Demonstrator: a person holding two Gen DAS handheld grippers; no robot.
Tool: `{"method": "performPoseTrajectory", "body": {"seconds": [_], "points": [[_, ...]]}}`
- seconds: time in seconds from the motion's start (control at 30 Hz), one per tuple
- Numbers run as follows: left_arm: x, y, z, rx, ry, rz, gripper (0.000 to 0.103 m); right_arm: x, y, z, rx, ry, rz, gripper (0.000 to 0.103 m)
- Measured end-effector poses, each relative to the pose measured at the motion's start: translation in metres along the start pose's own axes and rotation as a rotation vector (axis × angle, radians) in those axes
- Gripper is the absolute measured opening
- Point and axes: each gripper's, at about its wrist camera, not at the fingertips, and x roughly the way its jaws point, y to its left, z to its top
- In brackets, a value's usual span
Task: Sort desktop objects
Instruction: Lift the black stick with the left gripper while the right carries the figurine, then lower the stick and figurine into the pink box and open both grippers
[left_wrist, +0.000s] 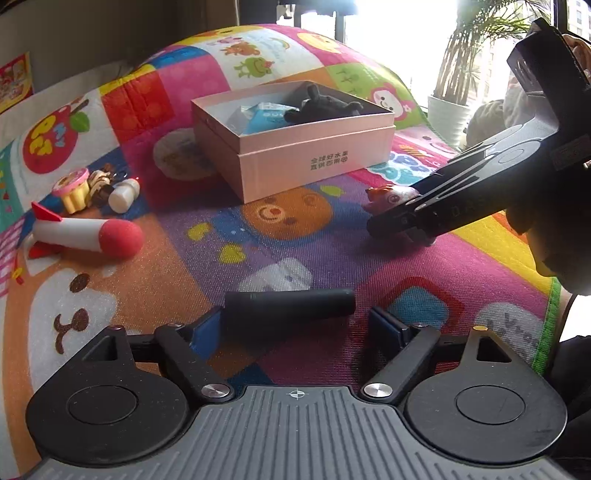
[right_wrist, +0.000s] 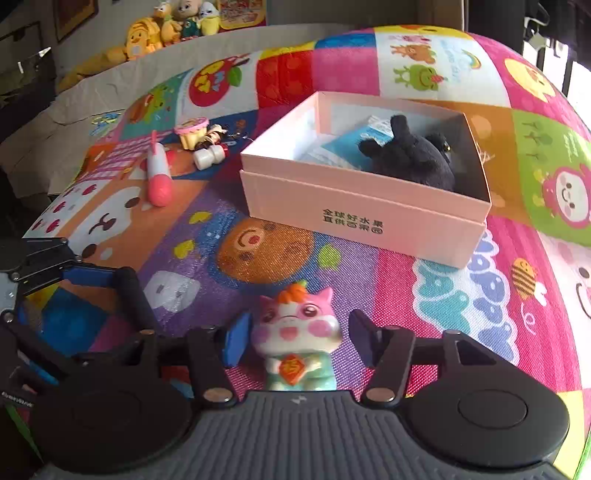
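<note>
A pink cardboard box (left_wrist: 314, 162) (right_wrist: 354, 218) stands on the colourful play mat and holds a black plush toy (right_wrist: 410, 155) and a blue packet (right_wrist: 351, 142). My right gripper (right_wrist: 297, 338) is open, its pads on either side of a pink cat figurine (right_wrist: 295, 332) that stands on the mat; the figurine also shows in the left wrist view (left_wrist: 391, 195). My left gripper (left_wrist: 295, 325) is open around a black cylinder (left_wrist: 291, 302) lying on the mat, which touches the left pad. The cylinder also shows in the right wrist view (right_wrist: 135, 299).
A white foam rocket (left_wrist: 85, 232) (right_wrist: 159, 173) with a red tip, a pink and yellow cupcake toy (left_wrist: 72, 190) (right_wrist: 192, 133), a small doll (left_wrist: 99, 184) and a white bottle (left_wrist: 123, 194) (right_wrist: 210, 155) lie left of the box. A potted plant (left_wrist: 454, 92) stands beyond the mat.
</note>
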Motion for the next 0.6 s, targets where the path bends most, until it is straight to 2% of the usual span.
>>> {"method": "performPoseTrajectory", "body": {"seconds": [0.2, 0.27, 0.3, 0.43, 0.5, 0.6], "points": [[0.004, -0.006, 0.005, 0.013, -0.008, 0.030, 0.087, -0.008, -0.004, -0.006, 0.032, 0.004, -0.003, 0.049], [0.007, -0.006, 0.007, 0.006, -0.010, 0.035, 0.086, -0.015, -0.005, -0.009, 0.045, 0.011, 0.011, 0.049], [0.008, -0.007, 0.008, 0.008, -0.011, 0.038, 0.080, -0.018, -0.006, -0.010, 0.056, 0.014, 0.022, 0.049], [0.002, -0.016, 0.010, 0.060, -0.020, 0.036, 0.080, -0.035, -0.008, -0.015, 0.091, 0.020, 0.065, 0.049], [-0.008, -0.022, 0.014, 0.085, -0.040, 0.013, 0.080, -0.049, -0.006, -0.016, 0.074, 0.002, 0.057, 0.049], [-0.027, -0.026, 0.032, 0.113, -0.115, 0.013, 0.080, -0.081, -0.003, -0.010, 0.036, -0.071, 0.034, 0.049]]}}
